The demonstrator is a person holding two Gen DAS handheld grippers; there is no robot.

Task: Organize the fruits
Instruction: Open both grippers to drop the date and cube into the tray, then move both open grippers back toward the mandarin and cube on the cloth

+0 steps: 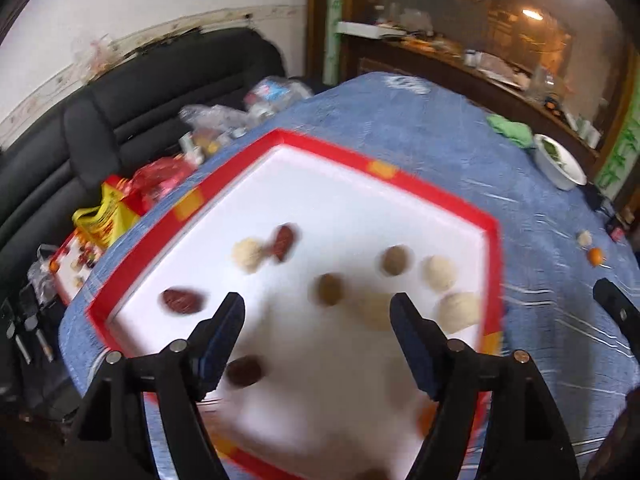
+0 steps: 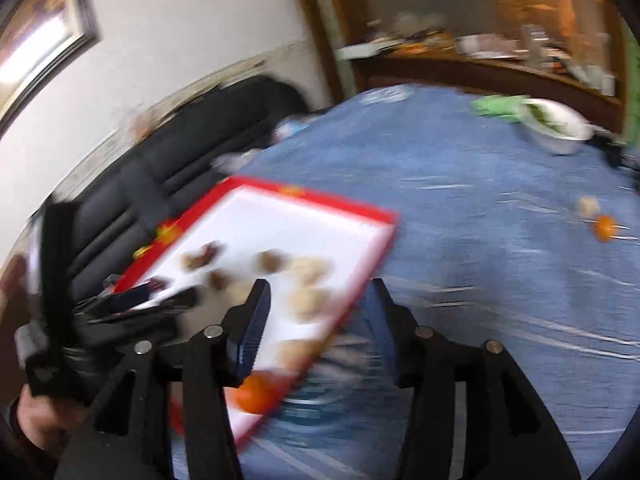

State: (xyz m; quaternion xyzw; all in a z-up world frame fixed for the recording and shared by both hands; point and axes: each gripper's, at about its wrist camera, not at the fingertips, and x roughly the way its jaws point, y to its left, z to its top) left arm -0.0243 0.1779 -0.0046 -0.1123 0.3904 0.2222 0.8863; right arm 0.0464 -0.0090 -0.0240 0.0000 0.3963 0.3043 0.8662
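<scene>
Left wrist view: the left gripper [image 1: 316,312] stands released over the red-rimmed white tray [image 1: 400,178], its jaws wide apart with nothing between them. On the tray lie the fruits: dark red dates [image 1: 182,301], round brown fruits [image 1: 330,289] and pale rough-skinned balls [image 1: 248,255], loosely scattered in its middle and toward its right rim. The tray rests on the counter [image 1: 460,128] with its blue cover. Well to the right of the tray, a small orange fruit [image 1: 595,256] and a pale ball [image 1: 585,238] lie on the cover, not yet gathered. Right wrist view: the right gripper [image 2: 318,300] is also released and empty, hovering over the tray's right rim; an orange fruit [image 2: 256,394] sits at the tray's near corner, below the gripper's left finger. The picture is blurred, so finer detail cannot be confirmed. The left gripper shows at the tray's left edge, with the person's hand [image 2: 40,420] behind it. Judgement: these fruits are small, light and round, liable to roll; the dates look soft-skinned and slightly yielding, the pale balls possibly crumbly. Each is best taken across its middle, with light closing pressure.
</scene>
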